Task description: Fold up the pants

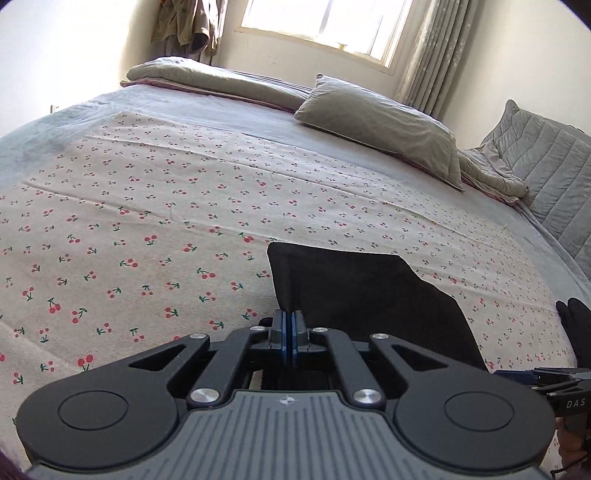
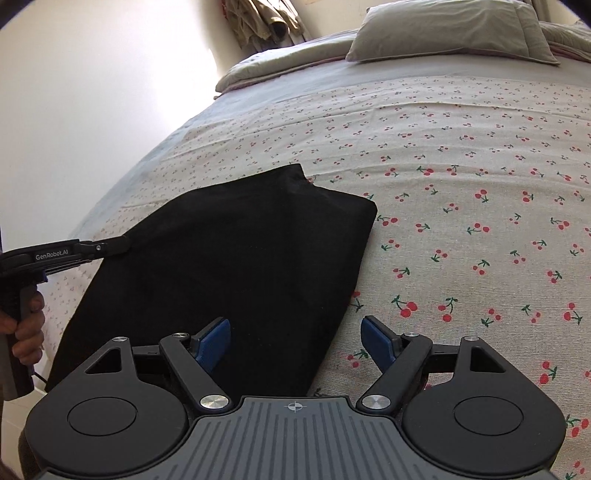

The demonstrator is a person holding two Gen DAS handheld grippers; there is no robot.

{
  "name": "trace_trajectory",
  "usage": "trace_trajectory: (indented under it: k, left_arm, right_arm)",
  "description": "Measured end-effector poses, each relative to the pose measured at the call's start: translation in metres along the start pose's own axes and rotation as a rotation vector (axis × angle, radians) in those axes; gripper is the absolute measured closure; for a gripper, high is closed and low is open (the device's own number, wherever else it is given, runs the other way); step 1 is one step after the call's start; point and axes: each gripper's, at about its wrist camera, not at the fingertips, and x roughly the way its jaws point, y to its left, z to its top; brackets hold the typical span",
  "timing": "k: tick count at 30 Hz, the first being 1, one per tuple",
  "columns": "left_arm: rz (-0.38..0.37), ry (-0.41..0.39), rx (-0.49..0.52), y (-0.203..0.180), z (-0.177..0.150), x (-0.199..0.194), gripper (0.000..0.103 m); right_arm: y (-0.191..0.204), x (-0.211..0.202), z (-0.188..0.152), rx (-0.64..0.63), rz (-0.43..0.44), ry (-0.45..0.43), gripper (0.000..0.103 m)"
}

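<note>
The black pants (image 2: 236, 258) lie folded on the cherry-print bed cover (image 2: 461, 184); they also show in the left wrist view (image 1: 369, 291). My left gripper (image 1: 291, 325) is shut on the near left edge of the pants; it shows from the side in the right wrist view (image 2: 122, 244), pinching that edge. My right gripper (image 2: 295, 341) is open and empty, its blue pads (image 2: 212, 343) spread just above the near right part of the pants. The right gripper also shows at the right edge of the left wrist view (image 1: 517, 374).
Grey pillows (image 1: 384, 125) and a folded grey quilt (image 1: 221, 83) lie at the head of the bed. A quilted grey cushion (image 1: 546, 177) leans at the right. A window (image 1: 325, 22), a curtain and hanging clothes (image 1: 188, 26) are behind. A white wall (image 2: 92, 110) runs along the bed's left side.
</note>
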Motion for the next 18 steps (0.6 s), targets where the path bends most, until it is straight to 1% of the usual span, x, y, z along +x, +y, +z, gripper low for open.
trace_trajectory:
  k: [4, 6, 7, 8, 10, 12, 14, 15, 18]
  left_arm:
    - [0.028, 0.01, -0.04, 0.015, -0.005, 0.004, 0.099]
    - [0.047, -0.002, -0.055, 0.019, -0.006, 0.004, 0.089]
    - [0.057, -0.01, -0.063, 0.021, -0.006, 0.002, 0.072]
    - [0.057, -0.009, -0.071, 0.023, -0.006, 0.002, 0.05]
    - [0.0, 0.003, -0.096, 0.029, -0.006, 0.001, 0.033]
    - [-0.054, 0.015, -0.11, 0.031, -0.007, 0.001, 0.033]
    - [-0.115, 0.049, -0.112, 0.032, -0.009, 0.005, 0.032]
    - [-0.151, 0.083, -0.12, 0.032, -0.01, 0.01, 0.032]
    - [-0.228, 0.154, -0.161, 0.037, -0.016, 0.024, 0.033]
  right_arm:
    - [-0.007, 0.001, 0.0, 0.046, 0.012, 0.004, 0.024]
    - [-0.011, 0.001, 0.001, 0.068, 0.021, 0.004, 0.023]
    - [-0.013, 0.002, 0.002, 0.08, 0.027, 0.004, 0.023]
    - [-0.014, 0.002, 0.002, 0.089, 0.031, 0.005, 0.023]
    - [-0.017, 0.003, 0.003, 0.109, 0.041, 0.005, 0.023]
    - [-0.02, 0.004, 0.004, 0.124, 0.051, 0.008, 0.023]
    - [-0.022, 0.005, 0.004, 0.136, 0.062, 0.01, 0.023]
    - [-0.024, 0.006, 0.004, 0.146, 0.072, 0.011, 0.023]
    - [-0.028, 0.007, 0.004, 0.185, 0.111, 0.012, 0.023]
